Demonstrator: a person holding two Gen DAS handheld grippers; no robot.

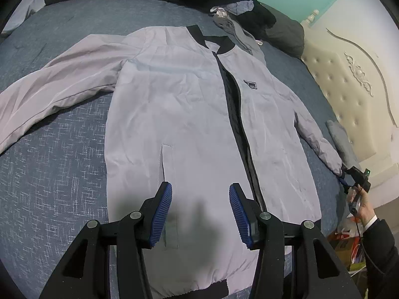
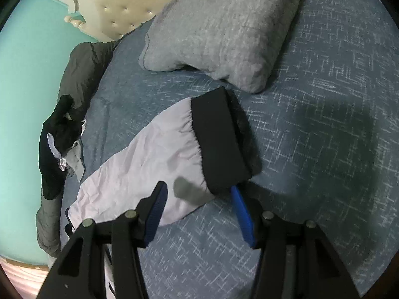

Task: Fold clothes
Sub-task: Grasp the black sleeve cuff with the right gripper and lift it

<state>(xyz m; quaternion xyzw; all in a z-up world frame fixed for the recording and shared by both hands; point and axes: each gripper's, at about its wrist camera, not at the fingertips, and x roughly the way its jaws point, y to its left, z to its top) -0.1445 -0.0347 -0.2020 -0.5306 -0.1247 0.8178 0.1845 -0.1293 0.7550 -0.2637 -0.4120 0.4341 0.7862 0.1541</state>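
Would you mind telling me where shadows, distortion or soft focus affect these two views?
Left wrist view: fisheye bends the bed edges into curves, corners vignette black, and a soft dark shadow falls on the grey jacket between the open jaws of the left gripper. Right wrist view: similar curving, a broad shadow on the blue bedspread, and a smaller one on the sleeve near the right gripper.

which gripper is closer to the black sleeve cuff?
Right. The right gripper has its open jaws right at the black sleeve cuff. The left gripper hovers open over the jacket hem, away from that cuff.
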